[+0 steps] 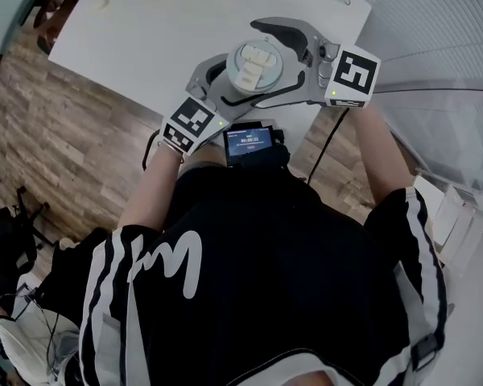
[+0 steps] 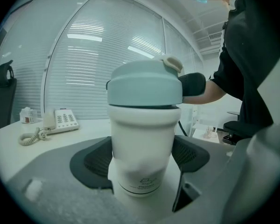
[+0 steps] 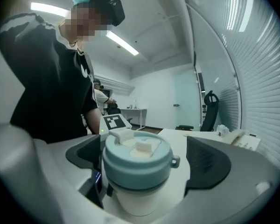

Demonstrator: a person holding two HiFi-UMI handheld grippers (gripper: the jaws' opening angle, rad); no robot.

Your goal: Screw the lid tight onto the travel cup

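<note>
Left gripper point(image 2: 142, 158) is clamped on the white cup's point(image 2: 142, 134) body, holding it upright over the table's point(image 1: 137, 34) near edge. The teal lid point(image 1: 256, 63) sits on the cup. Right gripper point(image 3: 144, 158) is spread wide around the lid, not gripping it.

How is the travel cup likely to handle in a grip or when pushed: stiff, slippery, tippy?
Probably stiff: the travel cup shows no denting between the pads of the left gripper. Its smooth white wall may be somewhat slippery. It is narrower at the base than at the lid, so it could tip if pushed high.
</note>
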